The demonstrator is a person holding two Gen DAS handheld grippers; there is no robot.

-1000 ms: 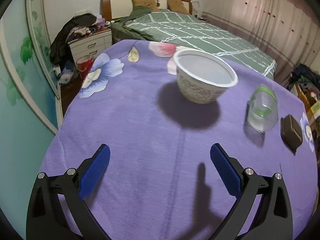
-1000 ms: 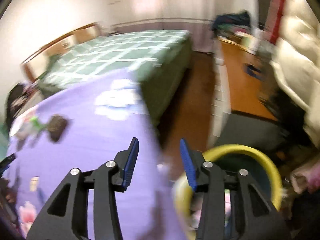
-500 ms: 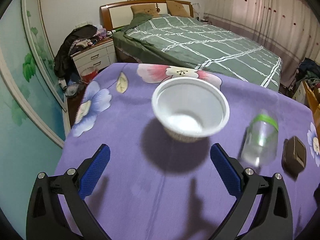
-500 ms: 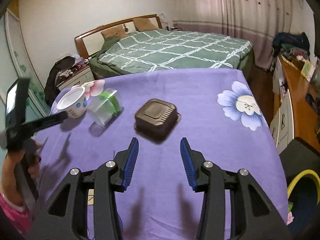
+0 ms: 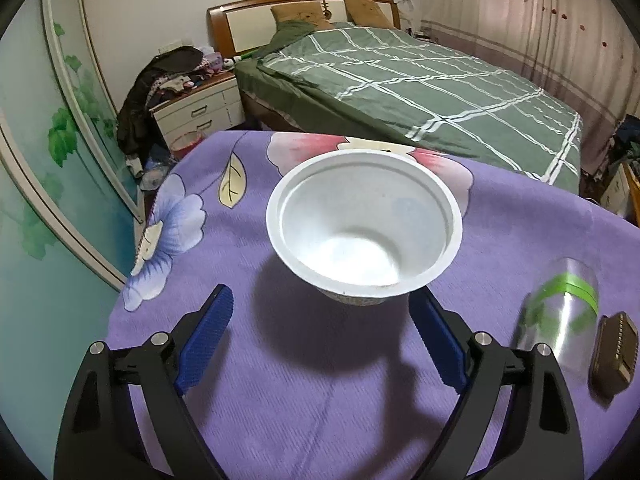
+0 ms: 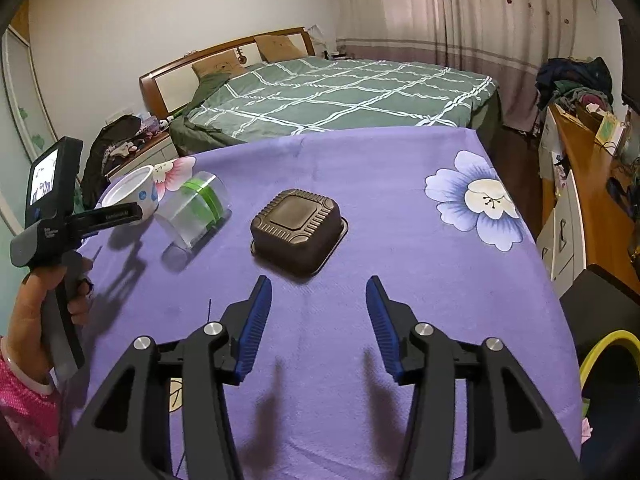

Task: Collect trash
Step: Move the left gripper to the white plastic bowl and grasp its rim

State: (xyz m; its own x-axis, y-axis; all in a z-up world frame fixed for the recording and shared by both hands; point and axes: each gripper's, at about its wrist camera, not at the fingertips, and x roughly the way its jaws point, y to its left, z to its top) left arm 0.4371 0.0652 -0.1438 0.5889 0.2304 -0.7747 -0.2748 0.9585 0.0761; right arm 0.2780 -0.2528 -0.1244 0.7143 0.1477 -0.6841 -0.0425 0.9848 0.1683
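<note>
An empty white paper bowl (image 5: 364,232) stands upright on the purple flowered cloth (image 5: 280,400). My left gripper (image 5: 320,300) is wide open with its jaws closing. The bowl sits just ahead between the fingertips; its rim hides the right tip, and the left pad is clear of it. A clear plastic cup with a green band (image 5: 560,312) lies on its side to the right. A brown plastic tray (image 6: 298,232) rests upside down in front of my right gripper (image 6: 318,284). Its jaws are opening with nothing between them.
A yellow-rimmed bin (image 6: 608,360) stands on the floor off the table's right edge. In the right wrist view a hand (image 6: 36,312) holds the left gripper at the table's left side. A green bed (image 6: 340,92) lies beyond the far edge, with a wooden desk (image 6: 592,184) to the right.
My left gripper has closed in on the bowl, which now fills the space ahead of its fingertips. My right gripper swung from the bin to face the brown tray, and its jaws stand wider.
</note>
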